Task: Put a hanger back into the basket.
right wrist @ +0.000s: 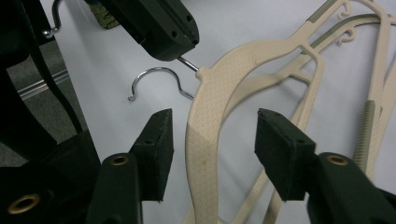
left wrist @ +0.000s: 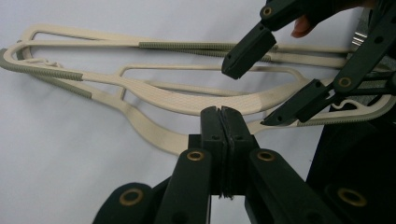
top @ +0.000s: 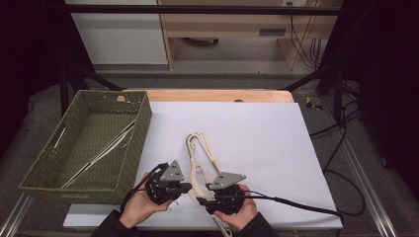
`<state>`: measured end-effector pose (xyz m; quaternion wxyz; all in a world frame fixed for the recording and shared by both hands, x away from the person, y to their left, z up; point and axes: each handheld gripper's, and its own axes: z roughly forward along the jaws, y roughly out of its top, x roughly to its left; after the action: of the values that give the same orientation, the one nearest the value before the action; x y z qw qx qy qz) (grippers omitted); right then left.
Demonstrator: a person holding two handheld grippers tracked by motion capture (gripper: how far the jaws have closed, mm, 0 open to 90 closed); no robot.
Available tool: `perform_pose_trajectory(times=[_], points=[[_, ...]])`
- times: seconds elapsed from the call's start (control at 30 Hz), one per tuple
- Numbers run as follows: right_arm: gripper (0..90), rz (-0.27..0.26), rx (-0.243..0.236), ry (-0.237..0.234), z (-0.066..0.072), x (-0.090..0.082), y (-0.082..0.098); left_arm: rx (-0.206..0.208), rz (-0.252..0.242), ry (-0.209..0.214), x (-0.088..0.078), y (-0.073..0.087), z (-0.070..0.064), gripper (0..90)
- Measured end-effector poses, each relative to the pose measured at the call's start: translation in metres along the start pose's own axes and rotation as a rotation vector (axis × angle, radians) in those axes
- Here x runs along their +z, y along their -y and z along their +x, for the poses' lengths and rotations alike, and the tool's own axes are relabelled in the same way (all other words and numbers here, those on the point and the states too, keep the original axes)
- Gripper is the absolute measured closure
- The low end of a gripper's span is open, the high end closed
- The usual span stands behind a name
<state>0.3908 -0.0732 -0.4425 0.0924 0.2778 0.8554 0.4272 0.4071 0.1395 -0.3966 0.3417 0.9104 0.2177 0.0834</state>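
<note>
A: While the cream plastic clothes hangers [top: 201, 159] lie on the white sheet, where's the top one?
B: Between the right gripper [right wrist: 214, 140]'s parted jaws, ungripped. Left gripper [left wrist: 222, 122] clenched, empty, beside it.
A: Progress?
B: One hanger sits in the green woven basket [top: 129, 150] beyond the left gripper; these remain.

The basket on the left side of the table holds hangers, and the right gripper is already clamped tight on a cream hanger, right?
Not quite. The right gripper straddles the cream hanger, but the right gripper view shows gaps beside both pads: not clamped yet. The basket at the left does hold hangers.
</note>
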Motion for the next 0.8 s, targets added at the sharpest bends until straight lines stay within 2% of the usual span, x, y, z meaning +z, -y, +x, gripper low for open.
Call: perform_pose_trajectory(times=[0.17, 0.23, 0.37, 0.4, 0.63, 0.67, 0.8], points=[[55.2, 0.011, -0.016, 0.011, 0.0008, 0.0030, 0.0015, 0.012, 0.004, 0.001, -0.0005, -0.0010, -0.0007, 88.8], [60.4, 0.023, -0.023, 0.017, 0.0015, 0.0053, 0.0023, 0.009, -0.002, 0.005, -0.0002, -0.0013, -0.0017, 88.8], [67.1, 0.027, -0.024, 0.001, 0.0027, 0.0071, 0.0025, 0.006, -0.002, 0.003, 0.0007, -0.0007, -0.0010, 88.8], [70.5, 0.039, -0.040, -0.010, 0.0030, 0.0075, 0.0021, -0.001, -0.001, 0.010, 0.0015, 0.0001, 0.0001, 88.8], [71.3, 0.044, -0.041, 0.000, 0.0047, 0.0087, 0.0018, -0.006, -0.010, 0.012, 0.0013, 0.0008, 0.0007, 88.7], [71.8, 0.042, -0.041, 0.002, 0.0045, 0.0079, 0.0014, -0.021, -0.026, 0.015, 0.0008, 0.0010, 0.0006, 88.6], [72.6, 0.038, -0.034, 0.008, 0.0045, 0.0060, 0.0005, -0.034, -0.053, 0.026, -0.0015, 0.0016, 0.0027, 88.0]])
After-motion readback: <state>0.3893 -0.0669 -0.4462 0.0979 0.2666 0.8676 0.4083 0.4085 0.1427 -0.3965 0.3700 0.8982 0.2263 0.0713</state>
